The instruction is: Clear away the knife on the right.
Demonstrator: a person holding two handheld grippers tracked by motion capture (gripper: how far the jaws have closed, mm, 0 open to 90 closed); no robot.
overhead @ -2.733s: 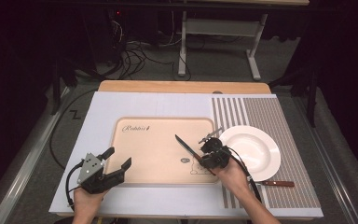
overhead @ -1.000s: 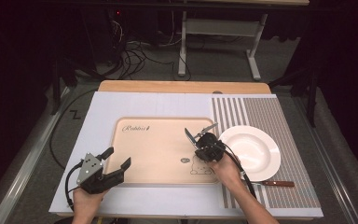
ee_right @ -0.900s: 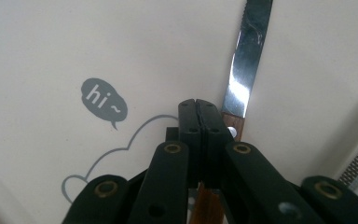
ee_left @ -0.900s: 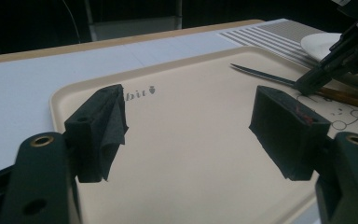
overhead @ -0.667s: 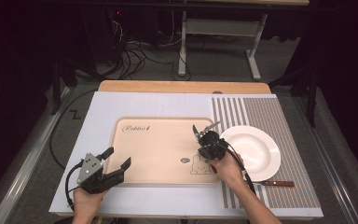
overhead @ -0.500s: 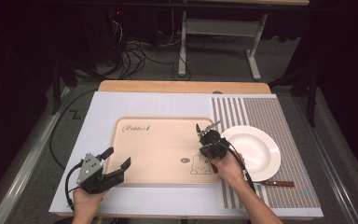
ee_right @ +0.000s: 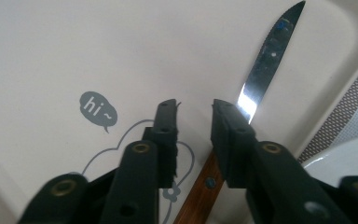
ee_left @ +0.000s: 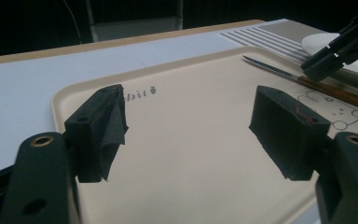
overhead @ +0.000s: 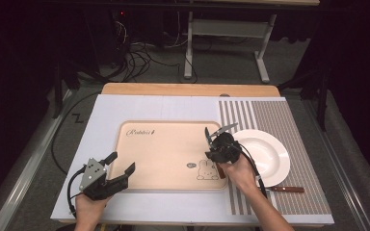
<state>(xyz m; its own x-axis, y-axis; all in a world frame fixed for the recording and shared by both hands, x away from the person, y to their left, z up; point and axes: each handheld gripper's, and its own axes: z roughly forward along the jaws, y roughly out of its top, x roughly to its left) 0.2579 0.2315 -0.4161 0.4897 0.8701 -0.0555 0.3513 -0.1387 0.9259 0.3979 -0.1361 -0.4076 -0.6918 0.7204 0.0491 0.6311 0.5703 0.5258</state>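
A wooden-handled knife [ee_right: 261,65] lies on the beige tray [overhead: 164,159] near its right edge, blade pointing toward the far right corner. My right gripper [ee_right: 193,109] hovers just over its handle. The jaws have just been opening, stand a little apart and press on nothing. In the high view that gripper [overhead: 211,139] sits between the tray's rabbit print and the white plate [overhead: 265,154], with the blade [overhead: 225,128] poking out beyond it. My left gripper [overhead: 121,162] rests at the tray's front left corner, jaws wide open [ee_left: 186,112] and empty. The knife [ee_left: 307,80] also lies across the tray there.
A second wooden-handled knife [overhead: 282,189] lies on the striped mat [overhead: 270,115] just in front of the plate. The tray stands on a white sheet [overhead: 154,108] over a wooden table. Cables and a desk frame are on the floor beyond.
My right gripper carried the knife from the tray's middle toward its right edge, set it down and opened its jaws off the handle. The left gripper stayed put.
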